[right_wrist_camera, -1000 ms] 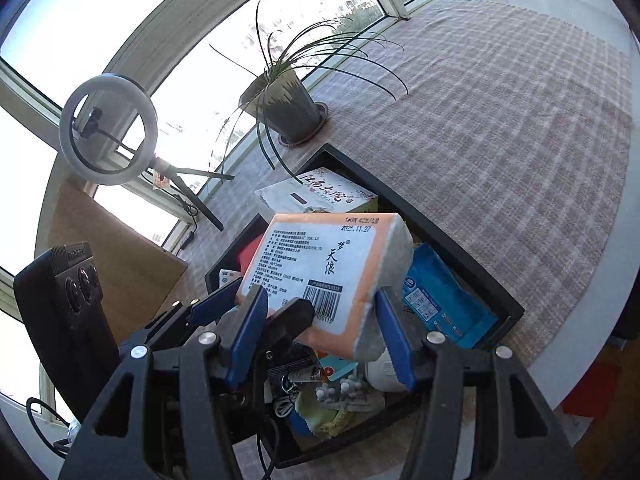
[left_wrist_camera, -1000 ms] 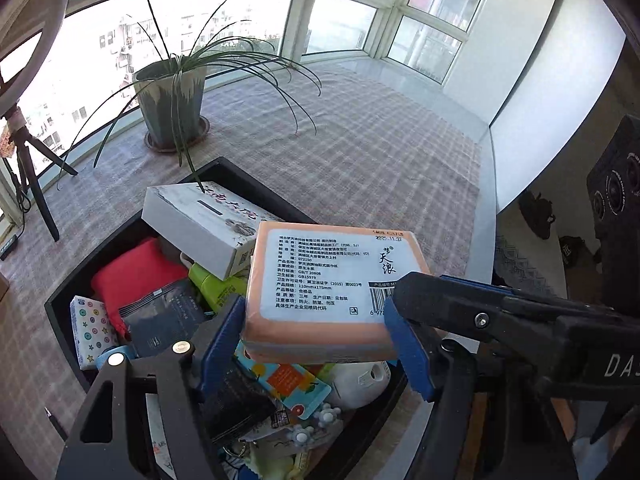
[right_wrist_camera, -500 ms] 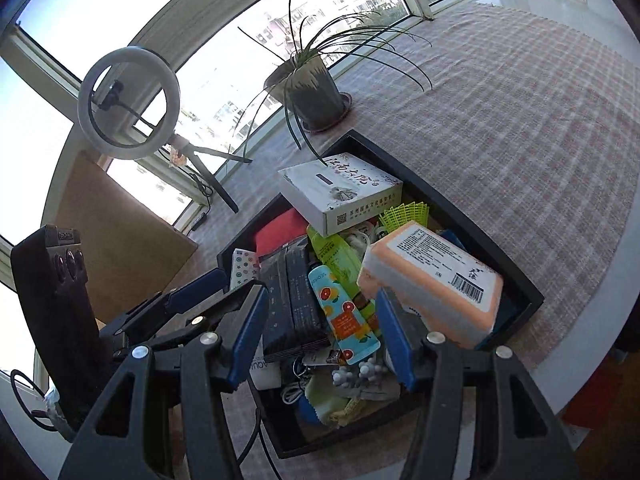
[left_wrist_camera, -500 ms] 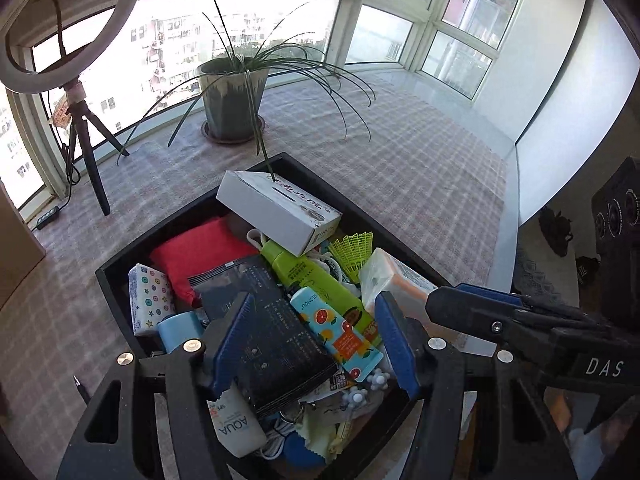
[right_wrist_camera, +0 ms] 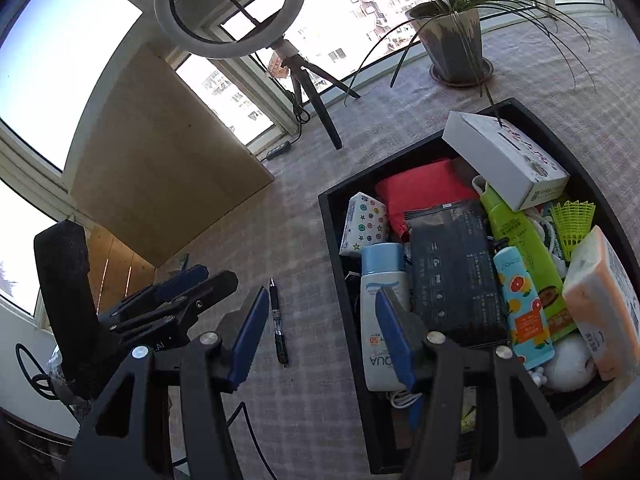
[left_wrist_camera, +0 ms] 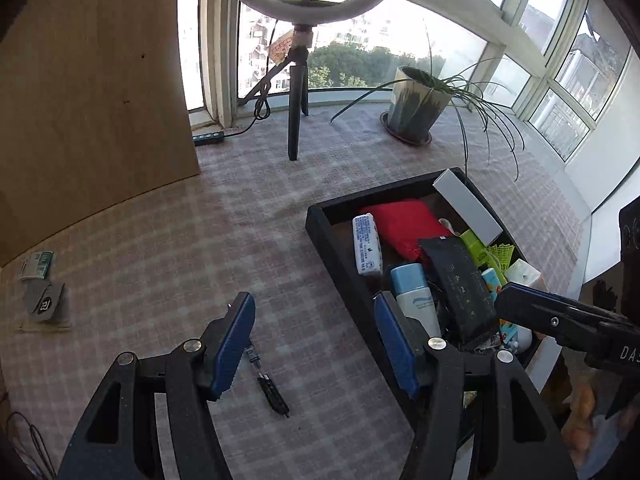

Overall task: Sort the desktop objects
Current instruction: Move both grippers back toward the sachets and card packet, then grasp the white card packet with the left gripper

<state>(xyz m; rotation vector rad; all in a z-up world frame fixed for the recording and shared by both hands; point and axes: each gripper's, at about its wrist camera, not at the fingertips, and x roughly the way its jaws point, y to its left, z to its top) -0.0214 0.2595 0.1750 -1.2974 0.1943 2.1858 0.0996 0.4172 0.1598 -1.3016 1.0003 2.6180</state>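
- While both tools hang over the checked cloth (left_wrist_camera: pixel 160 240), I read the left gripper (left_wrist_camera: pixel 316 344) as partly open with nothing between its blue pads; its jaws have just been closing a little.
- Right gripper (right_wrist_camera: pixel 320 332): jaws apart, empty, straddling the near left wall of the black tray (right_wrist_camera: pixel 332 240).
- Orange tissue pack (right_wrist_camera: pixel 600 304) lies in the tray at its right side, tilted against the green bottle (right_wrist_camera: pixel 520 240).
- White box (right_wrist_camera: pixel 504 160) rests atop the far items, slanted.
- Black pen (right_wrist_camera: pixel 278 320) lies on the cloth, just left of the tray, apart from it.
- Potted plant (left_wrist_camera: pixel 416 108) and ring light (right_wrist_camera: pixel 228 8) stand behind.
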